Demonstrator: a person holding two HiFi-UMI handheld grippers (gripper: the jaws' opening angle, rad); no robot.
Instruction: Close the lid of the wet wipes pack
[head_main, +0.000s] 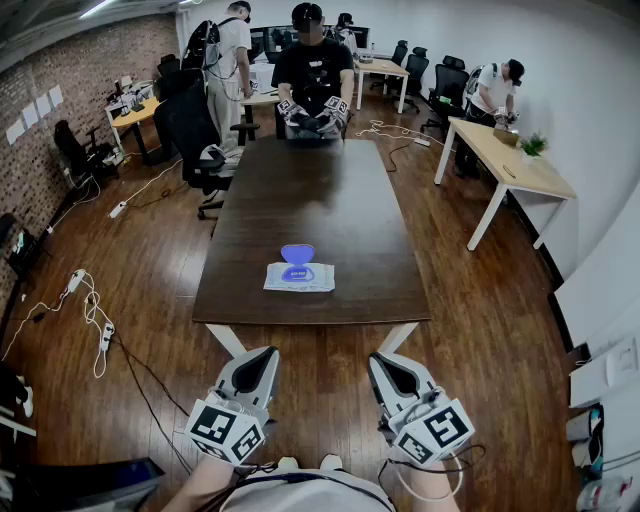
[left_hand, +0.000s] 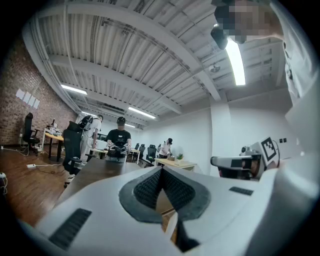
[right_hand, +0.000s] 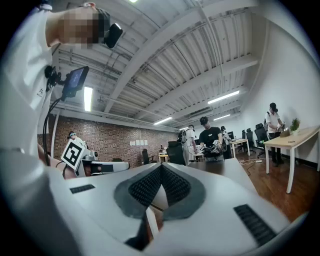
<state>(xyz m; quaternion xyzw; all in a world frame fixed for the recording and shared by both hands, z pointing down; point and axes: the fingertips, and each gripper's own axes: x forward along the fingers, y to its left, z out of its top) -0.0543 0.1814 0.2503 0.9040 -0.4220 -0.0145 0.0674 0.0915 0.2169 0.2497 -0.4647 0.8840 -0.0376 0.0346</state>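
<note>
The wet wipes pack lies flat near the front edge of the dark wooden table. Its blue lid stands open, flipped toward the far side. My left gripper and right gripper are held low, close to my body, side by side and short of the table's near edge. Both point level toward the table. In the left gripper view the left gripper has its jaws together with nothing between them. The right gripper view shows the right gripper shut and empty too. The pack is hidden in both gripper views.
A person holding grippers stands at the table's far end. A black office chair sits at the far left corner of the table. A light desk stands to the right, and cables lie on the floor to the left.
</note>
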